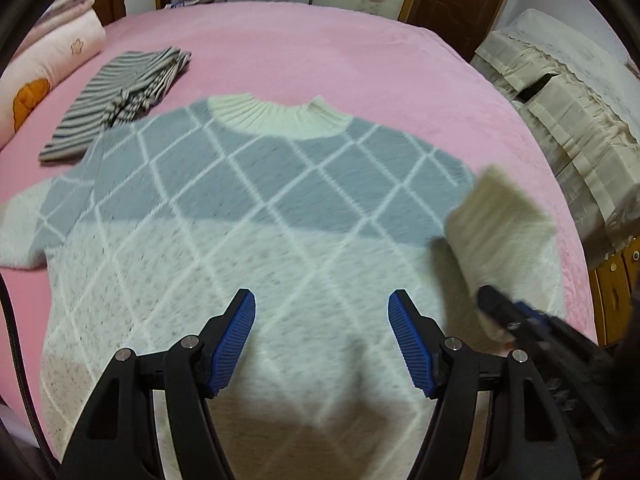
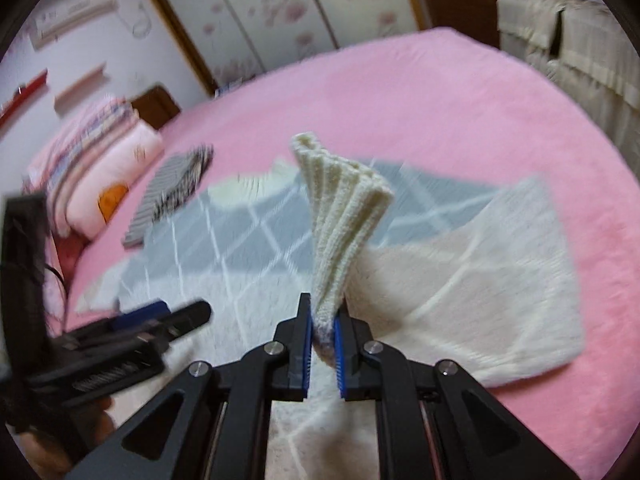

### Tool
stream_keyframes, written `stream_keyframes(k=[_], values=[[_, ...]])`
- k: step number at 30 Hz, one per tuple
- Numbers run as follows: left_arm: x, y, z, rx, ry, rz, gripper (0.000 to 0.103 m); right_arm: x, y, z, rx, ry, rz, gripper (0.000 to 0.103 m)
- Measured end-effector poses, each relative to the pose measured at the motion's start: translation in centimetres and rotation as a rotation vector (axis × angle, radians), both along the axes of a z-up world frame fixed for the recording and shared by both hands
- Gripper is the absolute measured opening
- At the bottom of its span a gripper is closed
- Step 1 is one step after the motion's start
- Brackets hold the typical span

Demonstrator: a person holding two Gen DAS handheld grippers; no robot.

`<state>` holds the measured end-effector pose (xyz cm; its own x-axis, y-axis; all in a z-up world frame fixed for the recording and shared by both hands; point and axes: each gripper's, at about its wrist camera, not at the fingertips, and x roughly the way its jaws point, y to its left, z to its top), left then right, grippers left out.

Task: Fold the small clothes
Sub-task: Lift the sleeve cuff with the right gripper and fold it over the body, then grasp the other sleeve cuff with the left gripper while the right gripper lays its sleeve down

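Note:
A small grey and cream sweater (image 1: 256,208) with a white diamond pattern lies flat on the pink bed, collar at the far side. My left gripper (image 1: 322,300) is open and empty, hovering over the sweater's cream lower half. My right gripper (image 2: 324,312) is shut on the sweater's right sleeve cuff (image 2: 344,208), a cream ribbed band held up above the body. In the left wrist view the lifted cuff (image 1: 500,216) and the right gripper (image 1: 516,320) show at the right. The left gripper also shows at the left of the right wrist view (image 2: 160,320).
A folded grey-striped garment (image 1: 120,96) lies on the pink bed (image 1: 320,48) beyond the sweater's left shoulder. Pillows and folded bedding (image 1: 52,56) lie at the far left. A covered piece of furniture (image 1: 568,112) stands off the bed's right edge. Wardrobe doors stand behind.

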<state>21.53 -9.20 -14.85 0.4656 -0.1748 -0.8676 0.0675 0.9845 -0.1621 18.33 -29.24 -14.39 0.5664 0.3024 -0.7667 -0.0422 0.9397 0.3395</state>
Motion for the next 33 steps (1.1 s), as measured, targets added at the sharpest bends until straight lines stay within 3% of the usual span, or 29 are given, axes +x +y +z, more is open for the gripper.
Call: stream_keyframes(k=[5, 10, 16, 24, 30, 33], values=[[-0.4, 0.5, -1.2, -0.004, 0.011, -0.044, 0.068, 0.3, 2.3, -2.9, -0.015, 0.083, 0.024, 0.028], [-0.4, 0.2, -1.5, -0.074, 0.017, -0.099, 0.068, -0.9, 2.2, -2.5, -0.018, 0.064, 0.038, 0.039], [-0.2, -0.4, -2.1, -0.201, 0.067, -0.132, 0.068, -3.8, 1.7, -1.2, -0.069, 0.027, 0.042, 0.039], [0.2, -1.3, -4.5, -0.389, 0.152, -0.090, 0.068, -7.9, -1.4, -0.9, -0.067, 0.023, -0.031, 0.039], [1.1, -2.5, -5.3, -0.437, 0.145, -0.044, 0.066, -9.2, -3.0, -1.5, -0.045, 0.039, -0.069, 0.039], [1.8, -2.9, -5.5, -0.448, 0.138, -0.012, 0.051, -9.6, -3.4, -2.0, -0.052, 0.044, -0.078, 0.039]])
